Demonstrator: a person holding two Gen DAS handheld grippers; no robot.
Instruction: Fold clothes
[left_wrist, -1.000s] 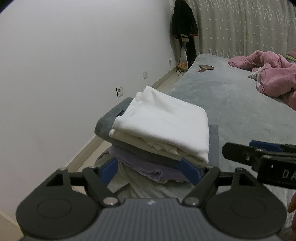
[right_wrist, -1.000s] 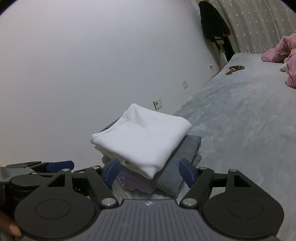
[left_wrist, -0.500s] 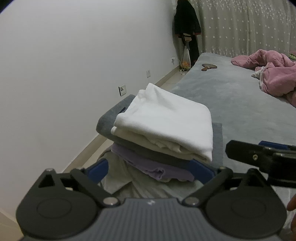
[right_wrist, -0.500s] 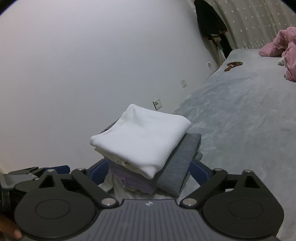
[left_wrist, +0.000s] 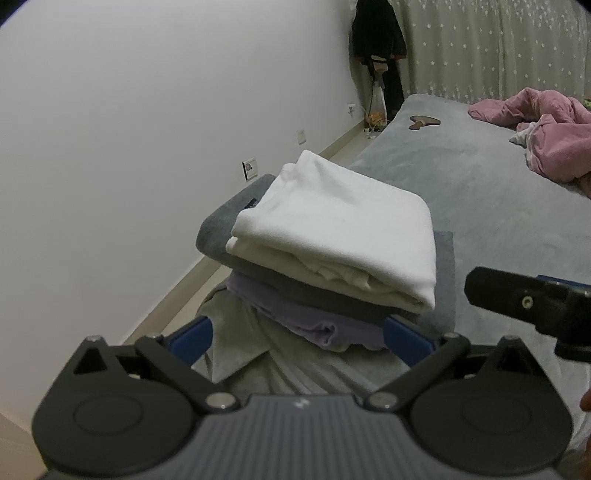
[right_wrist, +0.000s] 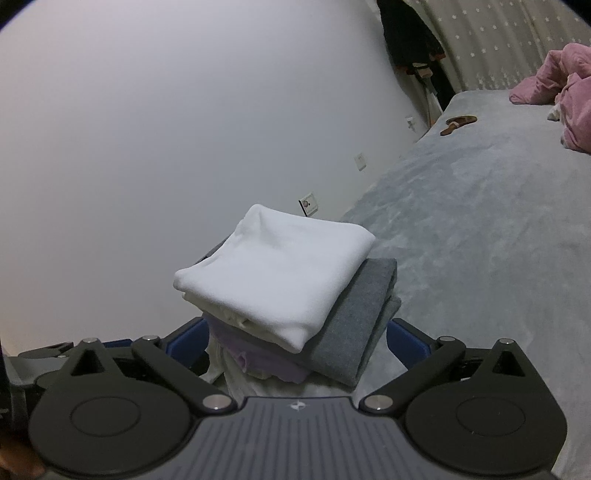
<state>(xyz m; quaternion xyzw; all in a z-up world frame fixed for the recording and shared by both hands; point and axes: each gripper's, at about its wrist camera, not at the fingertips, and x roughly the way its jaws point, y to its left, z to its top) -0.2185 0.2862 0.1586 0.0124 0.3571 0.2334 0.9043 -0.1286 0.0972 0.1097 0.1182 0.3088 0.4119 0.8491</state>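
Folded stack of clothes (left_wrist: 332, 258) sat at the corner of the grey bed (left_wrist: 480, 206), white garment (right_wrist: 277, 273) on top, left gripper (left_wrist: 299, 334) and right gripper (right_wrist: 297, 338) both just spread wide, gripping nothing, blue fingers (left_wrist: 192, 338) flanking the pile's base.

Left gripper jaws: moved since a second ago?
Yes. The left gripper has just been opening: its blue fingers spread outward, clear of the lilac garment in the unmoved folded stack; nothing is gripped.
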